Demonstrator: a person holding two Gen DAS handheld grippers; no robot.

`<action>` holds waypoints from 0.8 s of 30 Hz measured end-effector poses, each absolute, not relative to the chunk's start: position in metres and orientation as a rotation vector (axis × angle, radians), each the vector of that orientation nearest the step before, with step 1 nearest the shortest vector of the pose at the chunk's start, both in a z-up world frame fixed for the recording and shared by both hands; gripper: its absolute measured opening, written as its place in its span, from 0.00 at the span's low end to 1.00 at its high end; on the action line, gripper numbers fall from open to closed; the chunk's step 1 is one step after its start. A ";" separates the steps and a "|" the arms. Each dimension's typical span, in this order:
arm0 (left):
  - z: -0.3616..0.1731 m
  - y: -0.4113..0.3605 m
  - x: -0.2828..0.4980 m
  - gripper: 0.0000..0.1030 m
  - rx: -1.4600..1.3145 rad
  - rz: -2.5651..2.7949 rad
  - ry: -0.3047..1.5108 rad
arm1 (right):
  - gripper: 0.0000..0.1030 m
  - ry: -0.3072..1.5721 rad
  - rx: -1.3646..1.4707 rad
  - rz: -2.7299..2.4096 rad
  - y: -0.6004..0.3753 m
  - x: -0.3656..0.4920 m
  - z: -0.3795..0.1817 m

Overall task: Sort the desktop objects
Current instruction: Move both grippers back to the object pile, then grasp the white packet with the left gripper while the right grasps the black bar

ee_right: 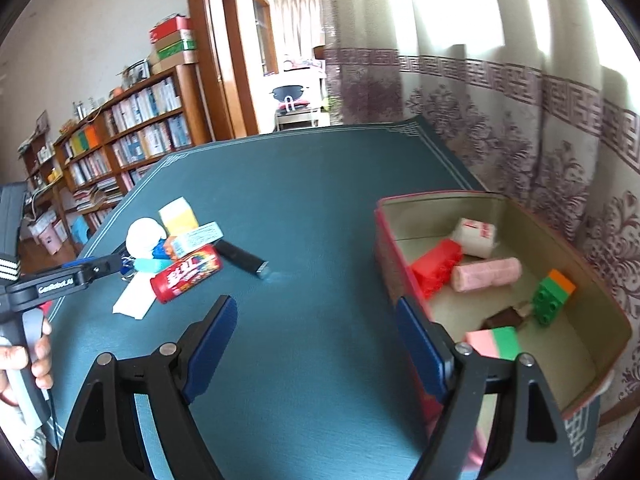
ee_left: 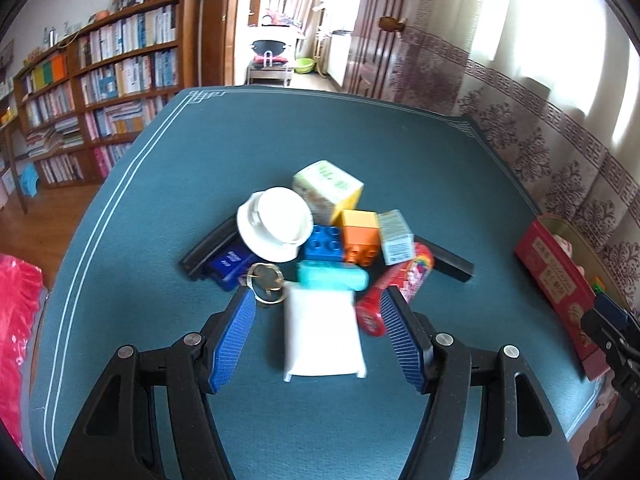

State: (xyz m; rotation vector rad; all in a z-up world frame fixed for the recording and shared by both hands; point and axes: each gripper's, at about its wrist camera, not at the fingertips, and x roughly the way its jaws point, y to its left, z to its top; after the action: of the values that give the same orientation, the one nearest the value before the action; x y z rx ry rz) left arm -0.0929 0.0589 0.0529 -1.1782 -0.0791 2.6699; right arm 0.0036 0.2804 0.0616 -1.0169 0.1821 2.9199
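Desktop clutter sits heaped on the green tablecloth (ee_left: pixel 168 184), well left of the red box (ee_right: pixel 404 280) — already partly filled. Left gripper (ee_left: pixel 316 304) hovers spread and empty around the white packet (ee_left: pixel 322 336), so picking seems in hand; closing must dodge the red can (ee_left: pixel 394 288) and key ring (ee_left: pixel 267 282) crowding both sides. Right gripper (ee_right: pixel 316 320) waits spread and empty at the box's near wall.

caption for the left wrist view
Open left gripper hovering over a white packet before a pile of objects on the teal table.
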 end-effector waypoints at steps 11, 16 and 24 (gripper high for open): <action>0.025 0.061 -0.104 0.66 -1.284 2.636 -0.019 | 0.82 0.155 -1.122 2.945 0.249 -0.027 0.041; 0.014 0.063 -0.107 0.66 -1.328 2.623 -0.009 | 0.82 0.134 -1.157 2.946 0.241 -0.033 0.034; 0.004 0.068 -0.109 0.72 -1.364 2.548 -0.020 | 0.82 0.147 -1.191 2.938 0.237 -0.039 0.028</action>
State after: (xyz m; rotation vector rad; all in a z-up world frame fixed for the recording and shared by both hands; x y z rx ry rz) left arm -0.1092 0.0680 0.0036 -1.3642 -0.0203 2.5476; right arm -0.0386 0.2373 0.0283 -1.1909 0.1473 2.9383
